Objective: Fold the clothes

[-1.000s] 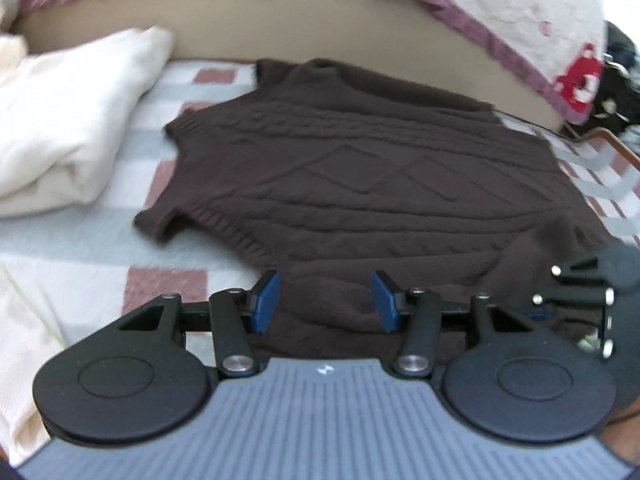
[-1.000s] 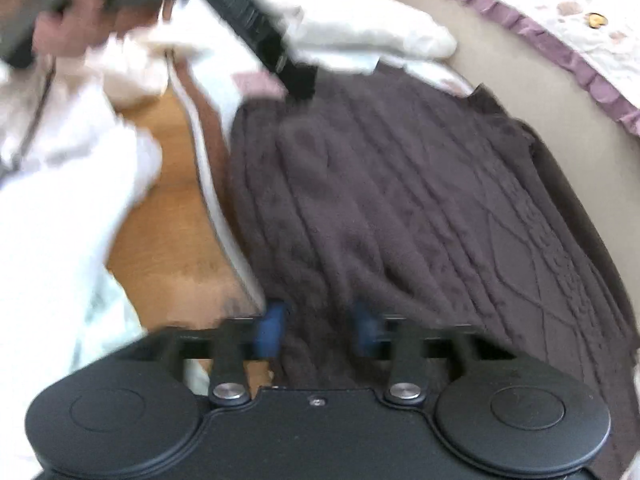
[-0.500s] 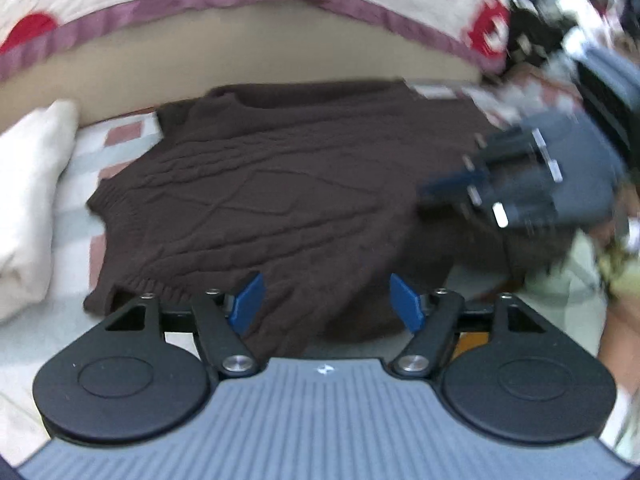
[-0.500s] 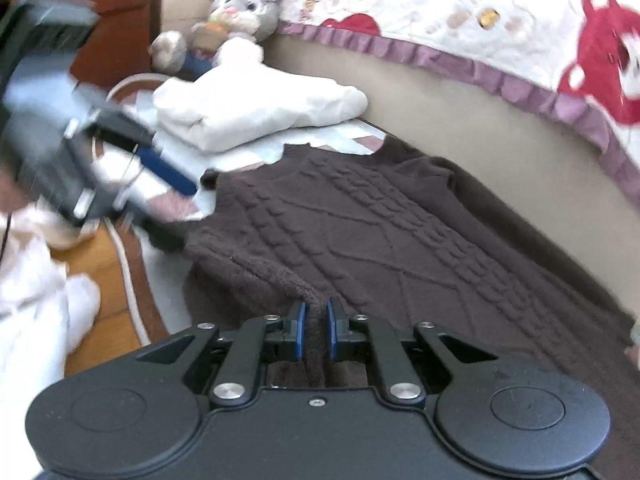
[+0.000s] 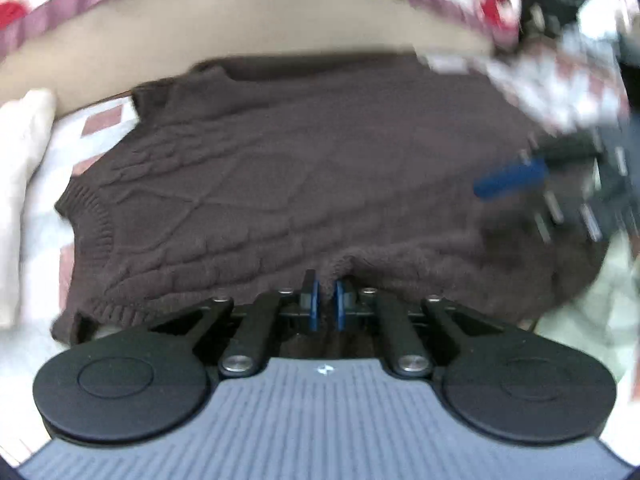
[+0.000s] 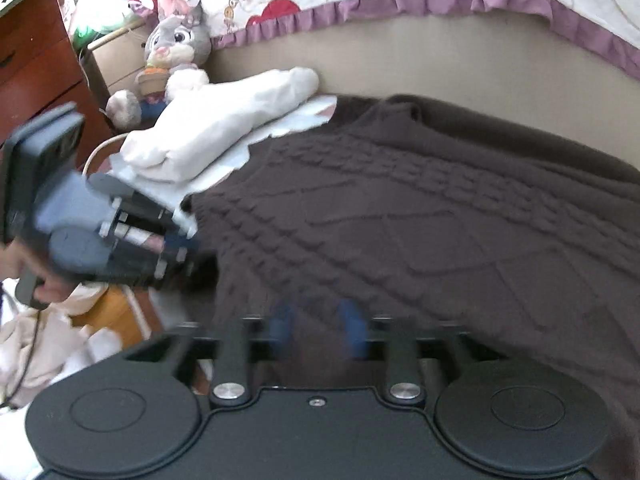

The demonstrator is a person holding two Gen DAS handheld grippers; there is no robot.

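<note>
Soft daylight; motion blur; fisheye edges

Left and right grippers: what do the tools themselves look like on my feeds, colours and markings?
The left gripper has blue finger pads on black linkage arms with silver pivot bolts, two round black discs, and a grey ribbed body bearing a small white logo. The right gripper has the same build with blurred blue pads, but its body is plain black with a small centre screw. No cables show on either.

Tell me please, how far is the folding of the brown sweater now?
Done: the brown sweater lies spread flat on the checked sheet, with no fold visible. In hand: the left gripper pinches its near hem; the right gripper is blurred, jaws apart. Left: every fold.
</note>
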